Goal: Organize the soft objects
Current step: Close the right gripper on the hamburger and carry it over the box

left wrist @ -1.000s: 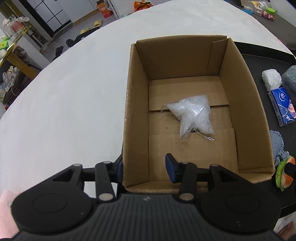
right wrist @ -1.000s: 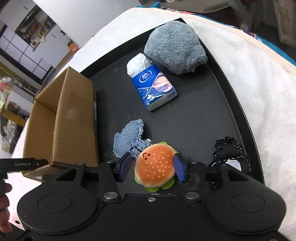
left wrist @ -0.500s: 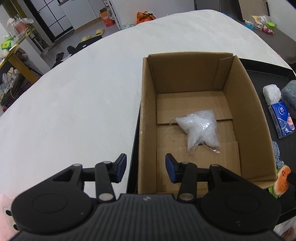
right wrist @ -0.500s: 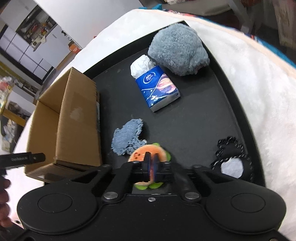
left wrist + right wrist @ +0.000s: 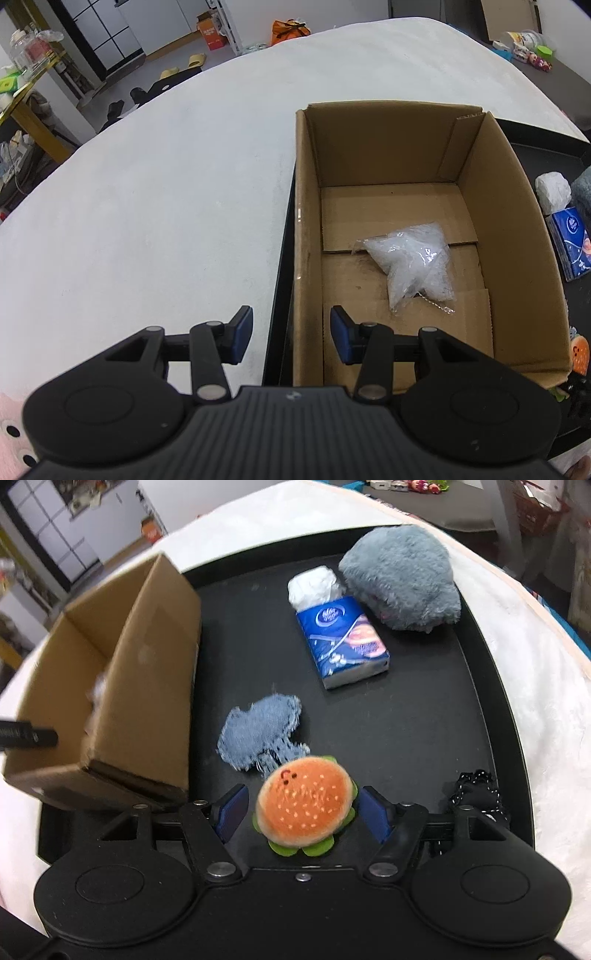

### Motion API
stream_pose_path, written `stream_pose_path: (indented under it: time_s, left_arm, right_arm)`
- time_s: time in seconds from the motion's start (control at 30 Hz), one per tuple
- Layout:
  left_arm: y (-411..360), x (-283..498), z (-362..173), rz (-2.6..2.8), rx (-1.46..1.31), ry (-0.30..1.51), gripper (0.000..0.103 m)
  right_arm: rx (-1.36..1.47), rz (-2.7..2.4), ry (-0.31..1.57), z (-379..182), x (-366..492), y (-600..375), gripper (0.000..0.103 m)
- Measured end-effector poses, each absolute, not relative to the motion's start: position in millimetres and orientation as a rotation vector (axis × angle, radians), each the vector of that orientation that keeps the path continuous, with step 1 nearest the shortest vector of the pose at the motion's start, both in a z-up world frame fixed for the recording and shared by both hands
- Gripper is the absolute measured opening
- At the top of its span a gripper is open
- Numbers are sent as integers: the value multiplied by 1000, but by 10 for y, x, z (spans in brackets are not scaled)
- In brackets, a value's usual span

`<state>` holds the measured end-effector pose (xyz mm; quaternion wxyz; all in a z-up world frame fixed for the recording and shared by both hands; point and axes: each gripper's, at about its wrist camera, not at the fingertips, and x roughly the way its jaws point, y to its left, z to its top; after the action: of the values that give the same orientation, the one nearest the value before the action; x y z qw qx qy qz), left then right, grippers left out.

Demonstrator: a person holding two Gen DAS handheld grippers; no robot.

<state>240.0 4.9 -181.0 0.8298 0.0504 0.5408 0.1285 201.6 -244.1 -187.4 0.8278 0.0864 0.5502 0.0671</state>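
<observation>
Burger plush between right gripper fingers (apart).

Orange burger plush – white-dotted; tray – black.

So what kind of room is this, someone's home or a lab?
Probably a lived-in home or a workspace set up like one: slippers lie on the floor, dark cabinets line the far wall, and a cluttered side table holds jars.

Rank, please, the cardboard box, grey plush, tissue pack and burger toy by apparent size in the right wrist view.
1. cardboard box
2. grey plush
3. tissue pack and burger toy: alike; the burger sits nearer the camera, so unranked.
</observation>
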Motion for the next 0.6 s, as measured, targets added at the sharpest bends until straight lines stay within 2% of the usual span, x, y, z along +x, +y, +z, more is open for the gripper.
stream_pose_path:
  time_s: [0.17, 0.6]
  left_arm:
    - [52, 2432, -1861, 279, 97, 1148, 44]
    - [53, 2305, -1786, 242, 65, 1122, 44]
  right_arm:
    - [167, 162, 1186, -1919, 1985, -2408, 45]
    - [214, 103, 1084, -1629, 1950, -2593, 45]
